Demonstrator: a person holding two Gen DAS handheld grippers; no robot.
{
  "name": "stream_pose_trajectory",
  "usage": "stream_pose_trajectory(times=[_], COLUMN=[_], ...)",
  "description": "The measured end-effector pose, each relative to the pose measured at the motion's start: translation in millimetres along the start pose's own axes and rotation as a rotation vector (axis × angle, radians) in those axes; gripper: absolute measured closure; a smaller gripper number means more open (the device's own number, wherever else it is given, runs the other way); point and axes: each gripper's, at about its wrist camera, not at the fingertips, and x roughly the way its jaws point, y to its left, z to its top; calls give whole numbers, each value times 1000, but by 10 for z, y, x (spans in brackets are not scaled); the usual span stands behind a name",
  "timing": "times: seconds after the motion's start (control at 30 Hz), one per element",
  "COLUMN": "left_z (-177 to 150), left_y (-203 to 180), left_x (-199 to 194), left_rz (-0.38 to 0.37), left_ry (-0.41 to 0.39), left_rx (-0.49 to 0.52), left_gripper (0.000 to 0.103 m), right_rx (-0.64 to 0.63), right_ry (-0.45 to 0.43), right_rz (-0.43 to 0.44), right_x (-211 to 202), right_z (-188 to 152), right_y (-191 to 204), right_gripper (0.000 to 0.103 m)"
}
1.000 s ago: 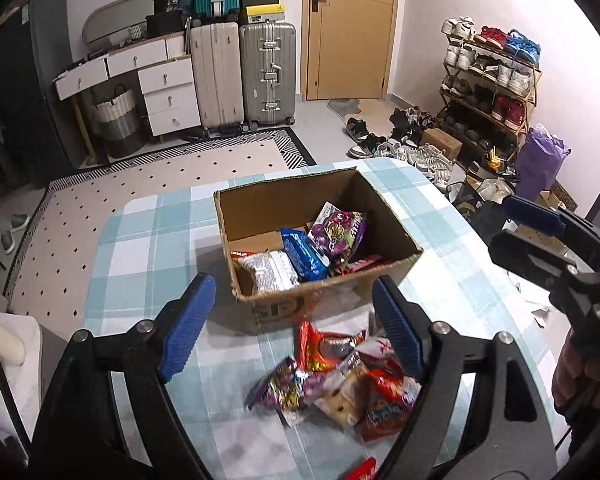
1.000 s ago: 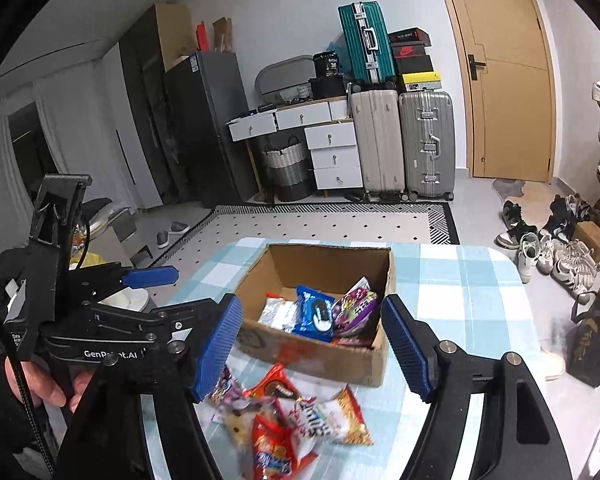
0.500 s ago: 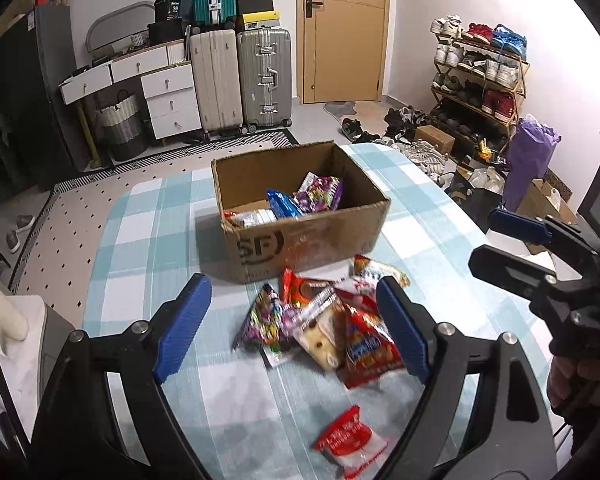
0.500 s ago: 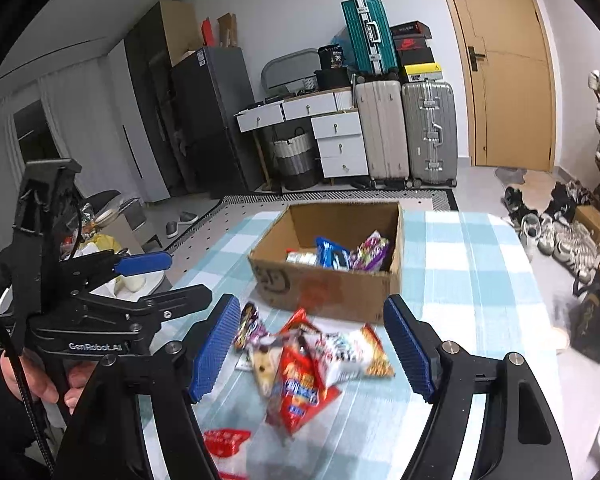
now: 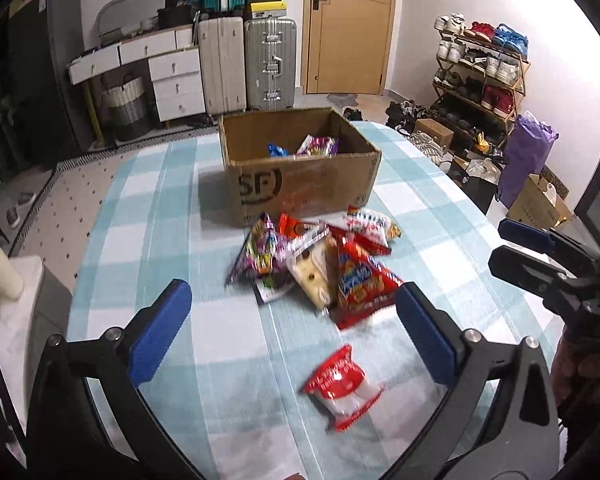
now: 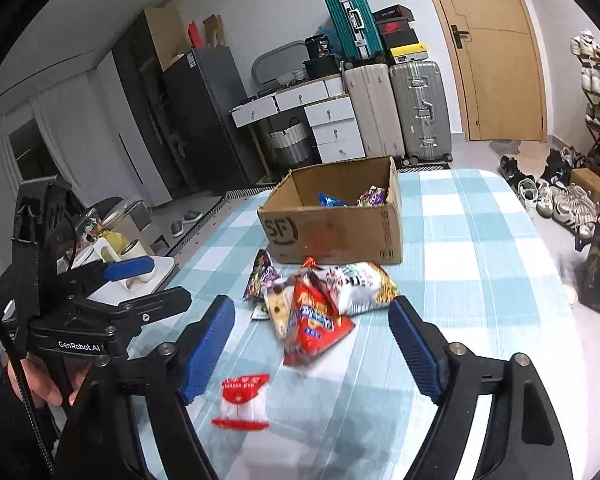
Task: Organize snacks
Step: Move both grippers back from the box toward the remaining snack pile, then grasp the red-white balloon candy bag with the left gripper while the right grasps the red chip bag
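Cardboard box upper centre of frame on checked desk, holding a few snack packets, blue and purple tops just visible over rim. Loose snack pile mid-frame, just in front of box, touching its front wall. Largest packet there: red bag, lower right of pile. Single red-and-white packet lower centre, apart from pile, nearest the cameras. Left gripper across lower frame, fingers opening, nothing between them, above bare cloth. Right gripper likewise low in frame, fingers opening, empty, red bag lying on desk beyond the gap. Suitcases and shoe rack at back.
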Motion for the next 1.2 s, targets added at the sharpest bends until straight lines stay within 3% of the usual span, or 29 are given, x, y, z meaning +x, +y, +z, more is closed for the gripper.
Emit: stream_pose_trajectory(times=[0.27,0.63,0.93,1.2], left_z=[-461,-880,-978,-919], left_y=[-13,-184,-242,-370], left_x=[130,483,733,994], left_rz=[-28,-4,42,62], left_ry=[83,181,224,246], left_rx=[-96,-80,-74,-39], left_gripper=[1,1,1,1], right_rx=[-15,-38,-46,-3], right_ry=[17,14,17,17], right_rz=[0,36,-6,-23], right_x=[-92,-224,-323,-394], right_z=[-253,-377,-595,-734], right_y=[85,322,436,284], right_gripper=[21,21,21,21])
